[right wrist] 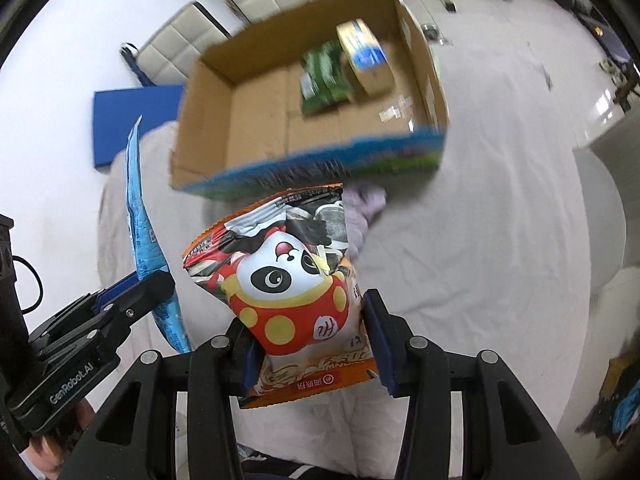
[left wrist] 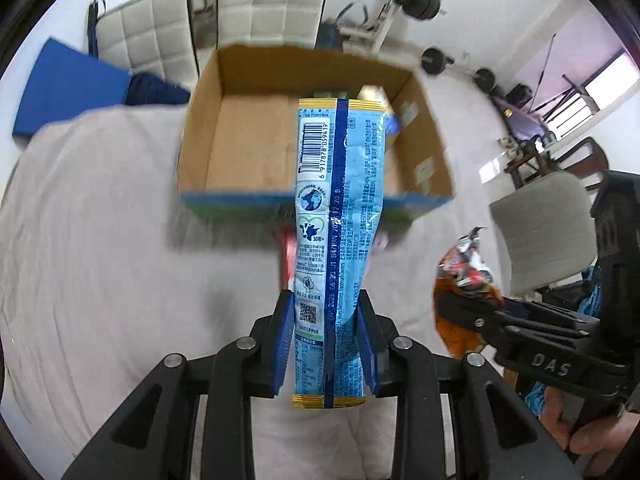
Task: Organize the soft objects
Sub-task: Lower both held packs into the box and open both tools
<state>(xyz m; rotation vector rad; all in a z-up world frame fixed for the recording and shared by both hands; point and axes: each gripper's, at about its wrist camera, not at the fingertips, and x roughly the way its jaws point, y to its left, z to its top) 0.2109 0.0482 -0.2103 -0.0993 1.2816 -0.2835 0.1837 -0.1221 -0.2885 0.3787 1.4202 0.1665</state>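
The open brown cardboard box point(left wrist: 256, 148) is motion-blurred along its near blue rim; the long light-blue foil packet point(left wrist: 340, 216) hides part of its inside.

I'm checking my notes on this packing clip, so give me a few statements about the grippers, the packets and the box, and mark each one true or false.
1. The left gripper is clamped on a light blue packet. True.
2. The right gripper is open and holds nothing. False: it is shut on an orange panda snack bag.
3. The cardboard box already has items in it. True: a green packet and a gold-and-blue packet lie near its far right corner.
4. The blue packet lies inside the box. False: it is held up in front of the box.
5. The box sits on a bare wooden table. False: it rests on a pale wrinkled cloth.
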